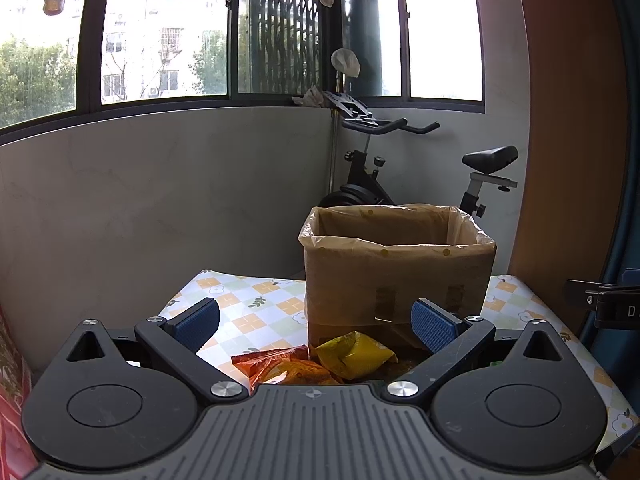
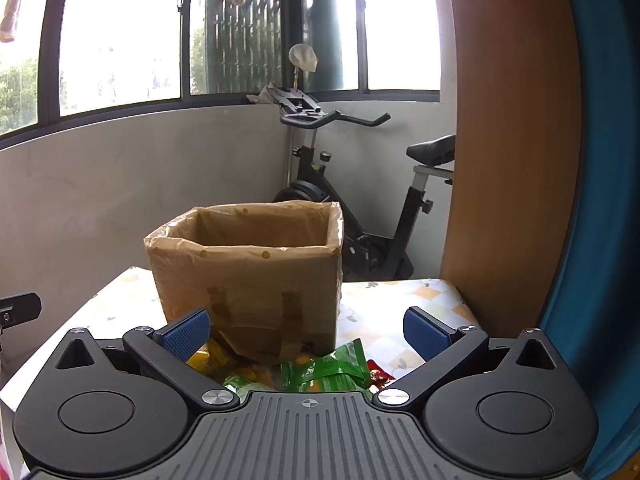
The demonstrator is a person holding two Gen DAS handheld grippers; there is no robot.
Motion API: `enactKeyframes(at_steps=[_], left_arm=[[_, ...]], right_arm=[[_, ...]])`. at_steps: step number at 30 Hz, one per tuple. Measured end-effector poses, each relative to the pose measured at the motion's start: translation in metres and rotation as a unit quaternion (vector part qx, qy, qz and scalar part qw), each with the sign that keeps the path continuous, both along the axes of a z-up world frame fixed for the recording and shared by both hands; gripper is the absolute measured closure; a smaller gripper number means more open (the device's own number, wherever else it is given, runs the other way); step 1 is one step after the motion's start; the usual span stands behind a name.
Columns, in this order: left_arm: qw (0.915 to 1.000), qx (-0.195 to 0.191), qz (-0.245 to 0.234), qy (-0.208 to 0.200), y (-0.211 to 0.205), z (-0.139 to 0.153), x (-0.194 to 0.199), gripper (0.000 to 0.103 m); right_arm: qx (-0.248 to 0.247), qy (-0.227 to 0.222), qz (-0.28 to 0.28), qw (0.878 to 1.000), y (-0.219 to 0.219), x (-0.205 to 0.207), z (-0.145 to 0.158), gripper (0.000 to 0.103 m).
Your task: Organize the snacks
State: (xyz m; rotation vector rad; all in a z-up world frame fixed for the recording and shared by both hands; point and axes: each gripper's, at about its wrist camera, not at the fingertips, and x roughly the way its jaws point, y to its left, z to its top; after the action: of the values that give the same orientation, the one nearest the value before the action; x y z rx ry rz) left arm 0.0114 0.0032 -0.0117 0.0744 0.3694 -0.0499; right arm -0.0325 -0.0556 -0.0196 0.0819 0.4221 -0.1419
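Observation:
A brown cardboard box (image 1: 400,268) lined with a clear plastic bag stands open-topped on the checked tablecloth (image 1: 248,304). In the left wrist view an orange snack packet (image 1: 284,366) and a yellow snack packet (image 1: 356,354) lie in front of the box, below my left gripper (image 1: 316,320), which is open and holds nothing. In the right wrist view the box (image 2: 248,280) is ahead, and a green snack packet (image 2: 324,370), a yellow packet (image 2: 208,358) and a bit of a red packet (image 2: 378,374) lie under my right gripper (image 2: 306,330), also open and empty.
An exercise bike (image 1: 372,176) stands behind the table against the grey wall under the windows. A wooden panel (image 2: 512,160) rises at the right. A red patterned cloth (image 1: 12,400) lies at the left edge. The other gripper's black tip (image 1: 600,300) shows at the right.

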Motion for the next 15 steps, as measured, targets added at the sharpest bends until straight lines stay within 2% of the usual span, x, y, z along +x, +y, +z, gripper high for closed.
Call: enactKeyframes(at_steps=[15], left_arm=[[1.0000, -0.001, 0.000, 0.001, -0.0013, 0.0000, -0.0004, 0.000]], right_arm=[[-0.001, 0.000, 0.000, 1.000, 0.0006, 0.0000, 0.0001, 0.000]])
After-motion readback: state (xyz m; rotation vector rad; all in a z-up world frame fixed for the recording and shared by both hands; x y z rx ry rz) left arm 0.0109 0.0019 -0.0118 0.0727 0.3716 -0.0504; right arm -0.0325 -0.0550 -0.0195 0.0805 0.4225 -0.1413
